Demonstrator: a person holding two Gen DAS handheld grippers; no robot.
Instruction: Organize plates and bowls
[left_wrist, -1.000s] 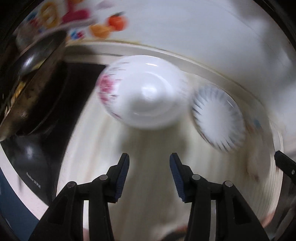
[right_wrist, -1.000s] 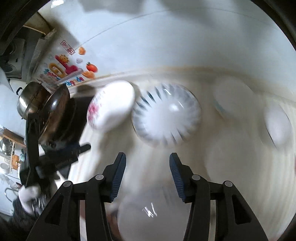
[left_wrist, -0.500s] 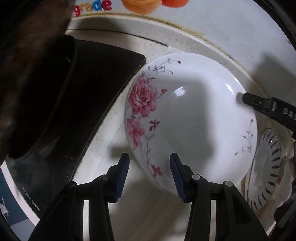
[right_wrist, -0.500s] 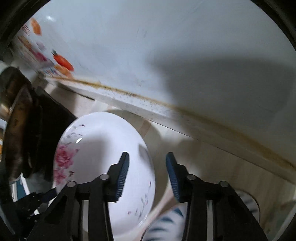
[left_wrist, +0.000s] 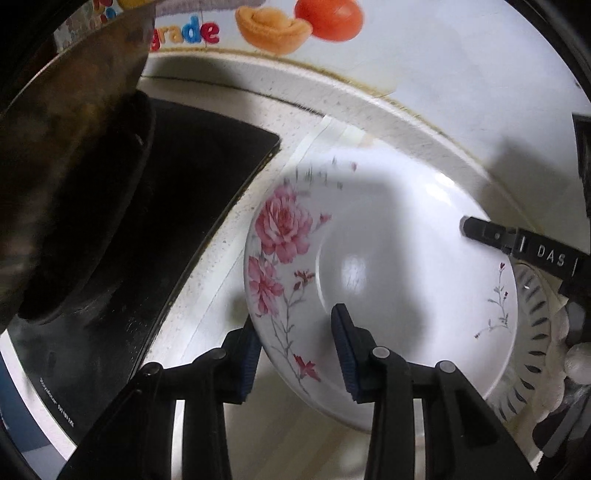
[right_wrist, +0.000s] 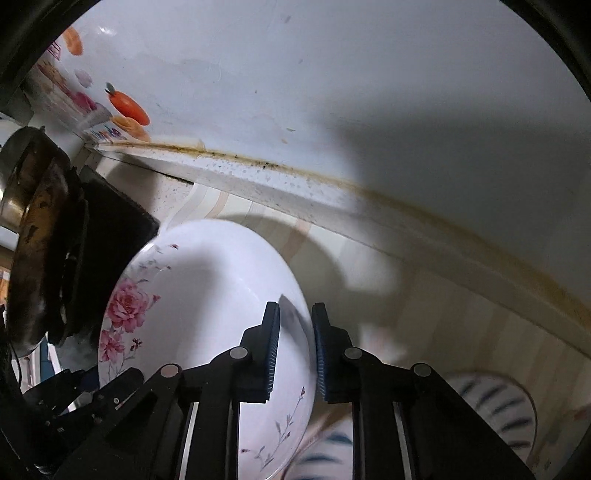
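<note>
A white plate with pink roses (left_wrist: 388, 266) is tilted up off the counter. My left gripper (left_wrist: 295, 350) has its fingers on either side of the plate's near rim, still wide apart. My right gripper (right_wrist: 295, 350) is shut on the plate's (right_wrist: 207, 295) far right rim; one of its fingers (left_wrist: 484, 232) shows in the left wrist view. A white bowl with dark blue stripes (left_wrist: 532, 332) lies just right of the plate, also seen in the right wrist view (right_wrist: 495, 410).
A black cooktop (left_wrist: 177, 206) with a dark wok (left_wrist: 62, 177) lies to the left of the plate. The wall with a fruit sticker (left_wrist: 295, 22) runs behind the beige counter (right_wrist: 461, 306). Another striped dish (right_wrist: 332, 450) lies below my right gripper.
The right gripper has closed on the plate's rim and the plate has tipped up. The left gripper's fingers have moved onto the plate's near rim.
</note>
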